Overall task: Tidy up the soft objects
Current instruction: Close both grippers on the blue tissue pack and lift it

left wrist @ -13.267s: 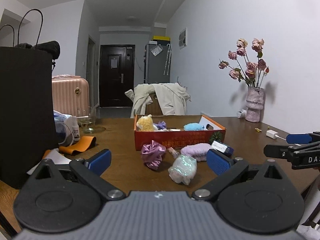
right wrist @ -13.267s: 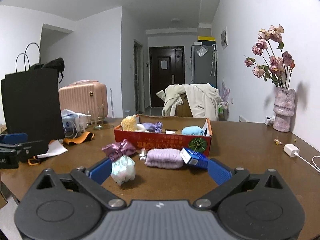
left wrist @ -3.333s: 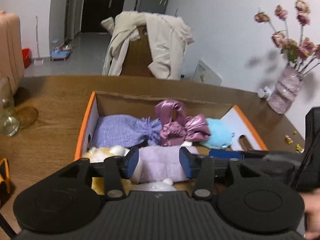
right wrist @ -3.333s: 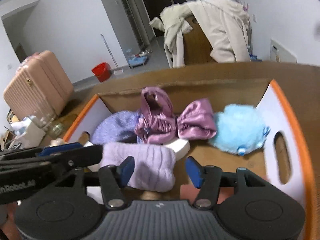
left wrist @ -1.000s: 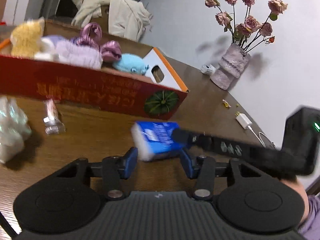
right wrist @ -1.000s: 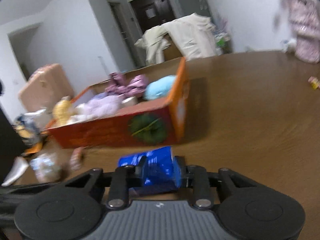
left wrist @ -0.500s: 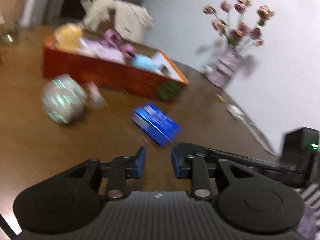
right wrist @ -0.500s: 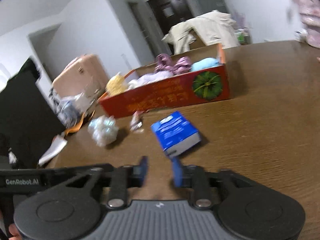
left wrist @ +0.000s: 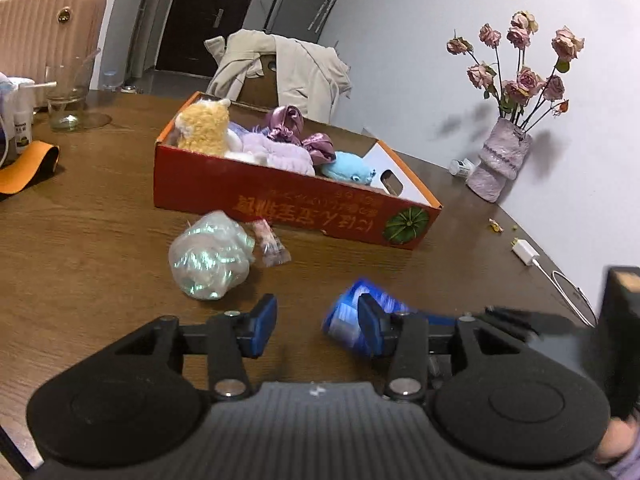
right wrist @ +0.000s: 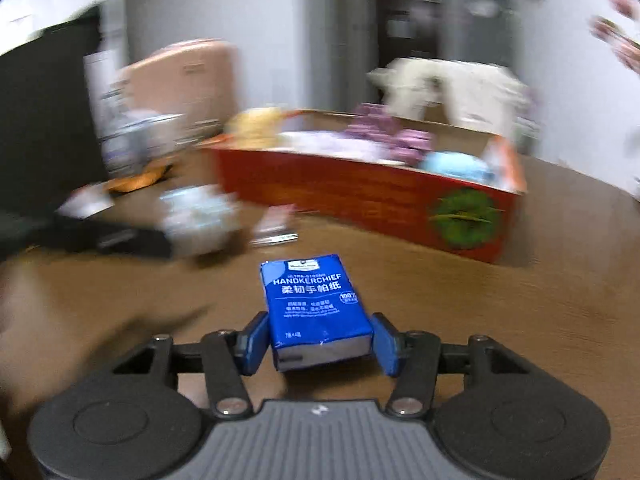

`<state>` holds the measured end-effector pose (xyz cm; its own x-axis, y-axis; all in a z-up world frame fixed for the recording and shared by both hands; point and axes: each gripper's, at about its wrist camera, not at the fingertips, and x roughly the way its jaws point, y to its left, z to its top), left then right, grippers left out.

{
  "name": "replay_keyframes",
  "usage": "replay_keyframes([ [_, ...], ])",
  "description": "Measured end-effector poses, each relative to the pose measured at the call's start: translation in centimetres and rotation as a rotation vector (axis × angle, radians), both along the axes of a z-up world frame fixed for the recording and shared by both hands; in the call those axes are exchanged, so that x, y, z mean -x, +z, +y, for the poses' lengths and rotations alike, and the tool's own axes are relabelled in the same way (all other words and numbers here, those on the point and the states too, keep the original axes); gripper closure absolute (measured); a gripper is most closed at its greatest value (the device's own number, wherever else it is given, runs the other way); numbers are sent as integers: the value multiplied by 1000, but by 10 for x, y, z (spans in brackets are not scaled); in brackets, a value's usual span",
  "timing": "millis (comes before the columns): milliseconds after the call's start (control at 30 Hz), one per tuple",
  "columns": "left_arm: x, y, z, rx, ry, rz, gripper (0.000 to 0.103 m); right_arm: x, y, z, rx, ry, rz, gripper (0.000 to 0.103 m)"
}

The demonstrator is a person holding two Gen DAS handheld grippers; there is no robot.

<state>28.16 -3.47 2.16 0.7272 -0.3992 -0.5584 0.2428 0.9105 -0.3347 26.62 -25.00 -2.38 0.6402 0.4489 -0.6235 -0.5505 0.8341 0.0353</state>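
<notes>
The tissue pack (right wrist: 318, 310) is clamped in the right claw (right wrist: 319, 345) for boxing (left wrist: 280, 192); the left claw (left wrist: 316, 326) is held apart.

A dark brown wooden tabletop (left wrist: 100, 248) carries a shallow red cardboard box (left wrist: 280, 200) near its middle. Just in front of the box lie a crumpled iridescent plastic bundle (left wrist: 210, 256) and a small pink wrapped sachet (left wrist: 270, 242), touching each other. At the left stand a clear glass jar (left wrist: 68, 96) and an orange curved pad (left wrist: 30, 164). At the right sit a mottled pink vase of dried roses (left wrist: 500, 164) and a white charger plug (left wrist: 525, 252).
</notes>
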Motion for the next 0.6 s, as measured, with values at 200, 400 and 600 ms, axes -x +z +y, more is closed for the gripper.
replay_keyframes([
  [200,2,-20,-3,26,-36,78,58,35,6,-11,72,-54,-20,38],
  [400,11,-25,-11,100,-109,112,58,24,3,-59,-284,-262,107,45],
  [600,13,-31,-23,107,-141,138,62,12,-7,-47,-332,-259,130,57],
])
